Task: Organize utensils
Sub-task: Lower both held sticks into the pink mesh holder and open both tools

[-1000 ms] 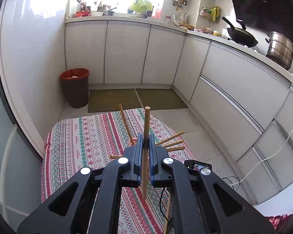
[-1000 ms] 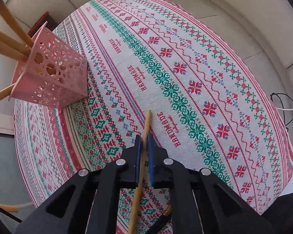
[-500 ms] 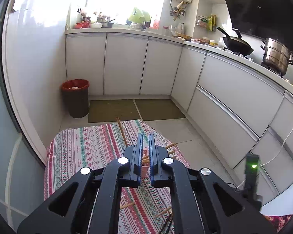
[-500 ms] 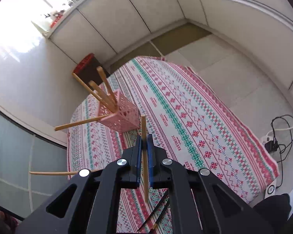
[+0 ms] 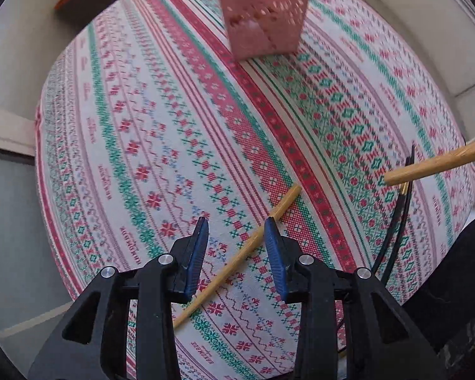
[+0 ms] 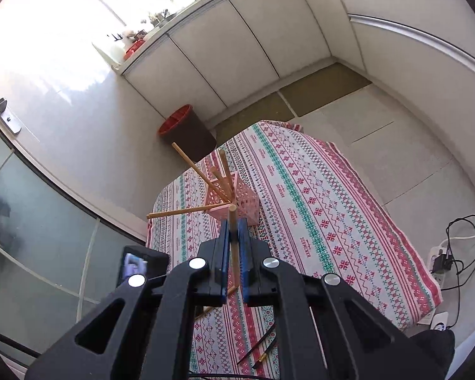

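Tablecloth (image 5: 180, 133) in red, green and white stripes covers the table beneath me; a white-cupboard kitchen (image 6: 237, 47) lies beyond, with a red-rimmed bin (image 6: 186, 133) on the floor at the far left. My left claw (image 5: 236, 237) points down, its jaws just now spreading, and a wooden chopstick (image 5: 237, 259) lies on the cloth between the blue pads, untouched. The pink basket (image 5: 266, 19) stands at the far side. Black chopsticks (image 5: 395, 221) lie near the right edge. My right claw (image 6: 234, 231) is pressed together, pinching another wooden chopstick (image 6: 233, 221), raised above the table. Woven into the cloth, "HANDMADE" repeats.
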Demonstrator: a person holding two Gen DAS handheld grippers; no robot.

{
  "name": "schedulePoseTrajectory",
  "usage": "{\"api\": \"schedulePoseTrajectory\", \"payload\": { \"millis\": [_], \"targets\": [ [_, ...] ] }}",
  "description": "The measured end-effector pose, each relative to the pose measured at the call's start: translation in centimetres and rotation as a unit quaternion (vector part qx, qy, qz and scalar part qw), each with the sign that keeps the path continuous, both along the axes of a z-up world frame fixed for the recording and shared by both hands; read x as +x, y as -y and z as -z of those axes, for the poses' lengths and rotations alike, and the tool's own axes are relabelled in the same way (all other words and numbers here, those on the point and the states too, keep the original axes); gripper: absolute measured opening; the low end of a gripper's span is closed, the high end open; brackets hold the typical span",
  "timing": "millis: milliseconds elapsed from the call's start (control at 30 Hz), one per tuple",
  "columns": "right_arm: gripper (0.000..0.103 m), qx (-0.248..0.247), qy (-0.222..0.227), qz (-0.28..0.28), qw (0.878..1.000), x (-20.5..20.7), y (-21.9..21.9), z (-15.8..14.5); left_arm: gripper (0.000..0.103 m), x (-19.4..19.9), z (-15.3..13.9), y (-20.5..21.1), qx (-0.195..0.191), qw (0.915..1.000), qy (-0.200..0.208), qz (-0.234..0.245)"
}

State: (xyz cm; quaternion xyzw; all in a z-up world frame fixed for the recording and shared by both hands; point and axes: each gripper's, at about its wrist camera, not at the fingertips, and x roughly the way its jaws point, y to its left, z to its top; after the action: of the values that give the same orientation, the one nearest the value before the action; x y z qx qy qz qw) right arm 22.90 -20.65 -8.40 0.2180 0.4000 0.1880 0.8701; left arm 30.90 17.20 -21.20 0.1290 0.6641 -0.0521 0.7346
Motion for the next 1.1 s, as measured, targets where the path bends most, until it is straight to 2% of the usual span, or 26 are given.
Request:
{"api": "schedulePoseTrajectory", "payload": {
  "millis": [200,233,267,400,500,600,733,800,900,1000,1100],
  "targets": [
    [0.006,-0.009,-0.001,0.000,1.000,0.4,0.2,0.3,0.036,0.4,2.6,1.4,0.009,0.9989,-0.021,0.041],
    [0.006,-0.009,-0.002,-0.001,1.000,0.4,0.2,0.3,0.033,0.4,2.7,1.3,0.004,0.9989,-0.018,0.043],
    [0.006,-0.008,-0.003,-0.002,1.000,0.4,0.2,0.3,0.018,0.5,2.6,1.0,-0.010,0.9990,-0.020,0.039],
    [0.006,-0.005,0.001,-0.007,1.000,0.1,0.2,-0.2,0.006,-0.3,2.6,0.7,-0.024,0.9990,-0.016,0.035],
    [0.006,-0.002,0.011,-0.015,1.000,-0.5,0.2,-1.1,0.006,-1.8,-0.2,0.7,-0.034,0.9987,0.023,0.031],
    [0.006,0.007,0.024,-0.023,0.999,-1.2,0.3,-2.4,0.006,-4.4,-5.0,0.3,-0.074,0.9935,0.082,0.027],
    [0.006,0.023,0.045,-0.038,0.998,-2.2,0.5,-4.6,0.006,-7.8,-11.0,-0.1,-0.109,0.9780,0.177,0.011],
    [0.006,0.029,0.060,-0.041,0.997,-2.8,0.6,-6.0,0.006,-8.0,-13.1,0.8,-0.118,0.9682,0.221,-0.003],
    [0.006,0.037,0.084,-0.043,0.995,-3.4,0.8,-8.3,0.006,-8.7,-16.8,1.6,-0.135,0.9489,0.285,-0.019],
    [0.006,0.043,0.107,-0.040,0.993,-3.3,1.2,-10.7,0.006,-9.4,-21.4,2.4,-0.131,0.9297,0.344,-0.012],
    [0.006,0.051,0.121,-0.039,0.991,-2.6,1.6,-13.0,0.006,-8.9,-25.3,2.6,-0.133,0.9132,0.385,-0.007]
  ]
}}
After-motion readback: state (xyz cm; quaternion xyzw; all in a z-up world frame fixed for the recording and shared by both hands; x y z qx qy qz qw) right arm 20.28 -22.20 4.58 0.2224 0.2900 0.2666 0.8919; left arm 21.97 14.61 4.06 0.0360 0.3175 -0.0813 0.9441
